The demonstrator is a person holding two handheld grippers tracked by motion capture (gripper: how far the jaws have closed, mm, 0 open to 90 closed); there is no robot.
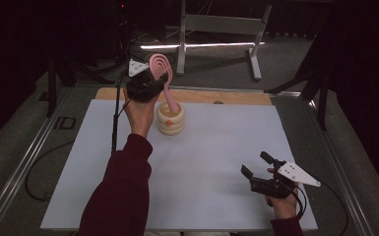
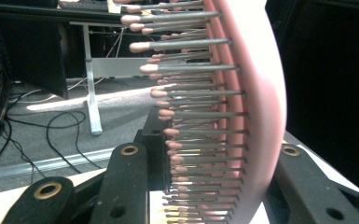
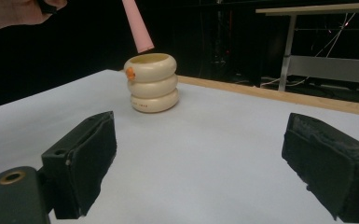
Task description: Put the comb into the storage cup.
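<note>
A: While the white table [image 1: 216, 162] lies bare below both tools, what is the left tool [image 1: 153, 77] doing?

B: It grips a pink hairbrush [image 1: 163, 78] by the head, bristle pins against one jaw, the pink back against the other. The handle hangs down from the tool, its tip just above the mouth of the cream ringed holder [image 1: 171, 118]; in the right gripper view the tip is not yet inside.

A: So which step?

B: I judge it to be standing the brush in the holder. Next, the left tool must lower straight, keeping the handle tip centred over the opening, then release.

A: And the right tool [image 1: 259, 170]?

B: Jaws wide, holding nothing, resting well away from the holder, which stands ahead of it.
</note>
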